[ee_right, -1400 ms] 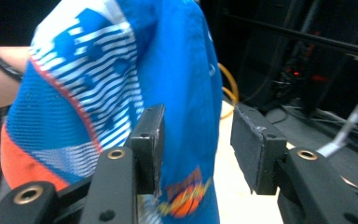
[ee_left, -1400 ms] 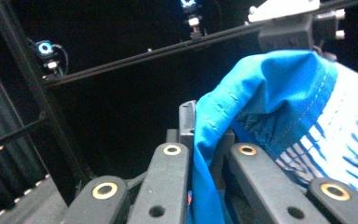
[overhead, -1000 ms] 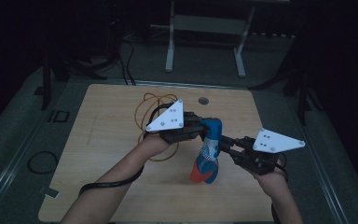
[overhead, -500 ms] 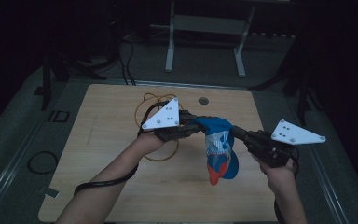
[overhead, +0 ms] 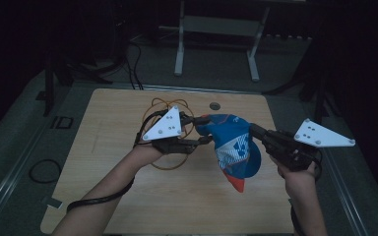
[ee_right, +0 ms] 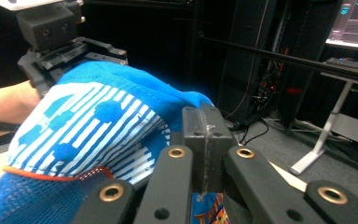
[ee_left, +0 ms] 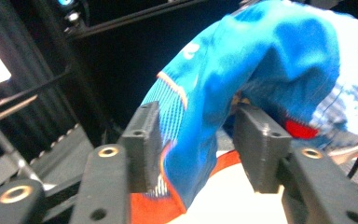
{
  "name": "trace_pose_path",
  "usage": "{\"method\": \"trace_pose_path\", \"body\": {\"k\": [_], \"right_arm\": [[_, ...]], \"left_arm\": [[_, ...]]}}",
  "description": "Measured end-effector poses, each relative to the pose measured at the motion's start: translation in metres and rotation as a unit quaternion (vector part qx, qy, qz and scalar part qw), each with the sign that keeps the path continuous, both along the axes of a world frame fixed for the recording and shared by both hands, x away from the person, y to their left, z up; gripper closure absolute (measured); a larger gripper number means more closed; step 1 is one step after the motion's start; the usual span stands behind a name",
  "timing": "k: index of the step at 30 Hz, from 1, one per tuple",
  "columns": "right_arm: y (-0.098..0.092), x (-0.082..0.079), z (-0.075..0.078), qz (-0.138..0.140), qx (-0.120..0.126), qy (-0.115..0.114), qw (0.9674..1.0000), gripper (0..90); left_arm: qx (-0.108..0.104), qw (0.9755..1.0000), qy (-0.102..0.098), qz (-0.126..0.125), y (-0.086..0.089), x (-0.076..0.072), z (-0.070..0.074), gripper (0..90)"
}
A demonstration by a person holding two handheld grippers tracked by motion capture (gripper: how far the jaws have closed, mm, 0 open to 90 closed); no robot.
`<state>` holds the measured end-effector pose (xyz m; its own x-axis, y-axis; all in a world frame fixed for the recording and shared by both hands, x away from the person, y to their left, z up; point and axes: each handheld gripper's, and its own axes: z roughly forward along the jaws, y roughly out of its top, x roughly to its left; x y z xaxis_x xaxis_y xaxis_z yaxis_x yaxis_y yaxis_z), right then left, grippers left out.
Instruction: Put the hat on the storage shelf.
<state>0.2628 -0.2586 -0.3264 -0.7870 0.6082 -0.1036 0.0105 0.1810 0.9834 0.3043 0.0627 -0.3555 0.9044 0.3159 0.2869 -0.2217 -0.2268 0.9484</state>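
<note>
Right now a blue cap [overhead: 231, 145] hangs in the air above the middle of the table [overhead: 108, 123], stretched between the two grippers, nearer the right edge than the left. It has a white-striped panel with blue spots, orange trim, and a brim drooping towards the near edge.

In the high view, the left gripper [overhead: 203, 130] comes in from the left, its grey three-cornered plate on top, level with the cap's left side. Its jaws have just been opening. In the left gripper view [ee_left: 193, 144] they stand apart with a fold of the blue cloth running between them; the cloth lies against the left pad [ee_left: 144, 140], while the right pad [ee_left: 256, 144] stands just clear of it, so the grip there is released.

The right gripper [overhead: 252, 129] reaches in from the right and meets the cap's right side. In the right gripper view [ee_right: 205, 149] its two jaws are pressed flat together, clenched on a thin edge of the cap, with a bit of printed cloth showing below them.

Behind the left gripper an orange cord [overhead: 163, 104] lies in loops on the table, towards the far edge. Just beyond the cap, a small round hole [overhead: 215, 105] sits in the tabletop near the far edge.
</note>
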Motion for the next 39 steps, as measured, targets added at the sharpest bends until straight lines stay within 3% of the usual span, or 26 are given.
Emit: {"method": "trace_pose_path", "body": {"k": [5, 7, 8, 14, 16, 20, 24, 27, 31, 36, 39], "right_arm": [[0.004, 0.005, 0.006, -0.003, 0.0, -0.003, 1.0, 90.0], [0.005, 0.006, 0.007, -0.004, 0.003, -0.002, 1.0, 90.0], [0.006, 0.007, 0.008, -0.006, 0.004, -0.002, 1.0, 90.0], [0.02, 0.019, 0.016, -0.019, -0.005, -0.007, 0.9998, 90.0], [0.025, 0.023, 0.017, -0.02, -0.004, -0.005, 0.9998, 90.0], [0.038, 0.033, 0.021, -0.03, -0.016, -0.008, 0.9994, 90.0], [0.047, 0.042, 0.026, -0.029, -0.01, -0.006, 0.9995, 90.0], [0.058, 0.05, 0.03, -0.03, -0.008, -0.003, 0.9995, 90.0], [0.076, 0.062, 0.034, -0.037, -0.02, 0.002, 0.9991, 90.0], [0.1, 0.076, 0.038, -0.031, -0.021, 0.009, 0.9992, 90.0], [0.115, 0.084, 0.039, -0.032, -0.023, 0.011, 0.9992, 90.0]], "left_arm": [[-0.009, 0.9992, 0.006, 0.039, 0.024, -0.001, 0.0, 47.5], [-0.01, 0.999, 0.009, 0.042, 0.028, -0.002, 0.0, 47.3], [-0.017, 0.9983, 0.013, 0.055, 0.038, -0.003, -0.001, 47.3], [-0.007, 0.9953, 0.038, 0.088, 0.066, -0.007, -0.013, 33.4], [-0.006, 0.9941, 0.056, 0.092, 0.075, -0.008, -0.018, 27.4], [-0.007, 0.992, 0.071, 0.105, 0.092, -0.01, -0.029, 14.3], [-0.01, 0.9878, 0.078, 0.134, 0.109, -0.014, -0.041, 4.9], [-0.036, 0.9854, 0.104, 0.131, 0.123, -0.018, -0.051, 2.5], [-0.024, 0.982, 0.098, 0.16, 0.134, -0.026, -0.067, 2.0], [-0.022, 0.9739, 0.103, 0.201, 0.15, -0.033, -0.091, 2.0], [-0.034, 0.9686, 0.11, 0.221, 0.16, -0.038, -0.105, 2.1]]}}
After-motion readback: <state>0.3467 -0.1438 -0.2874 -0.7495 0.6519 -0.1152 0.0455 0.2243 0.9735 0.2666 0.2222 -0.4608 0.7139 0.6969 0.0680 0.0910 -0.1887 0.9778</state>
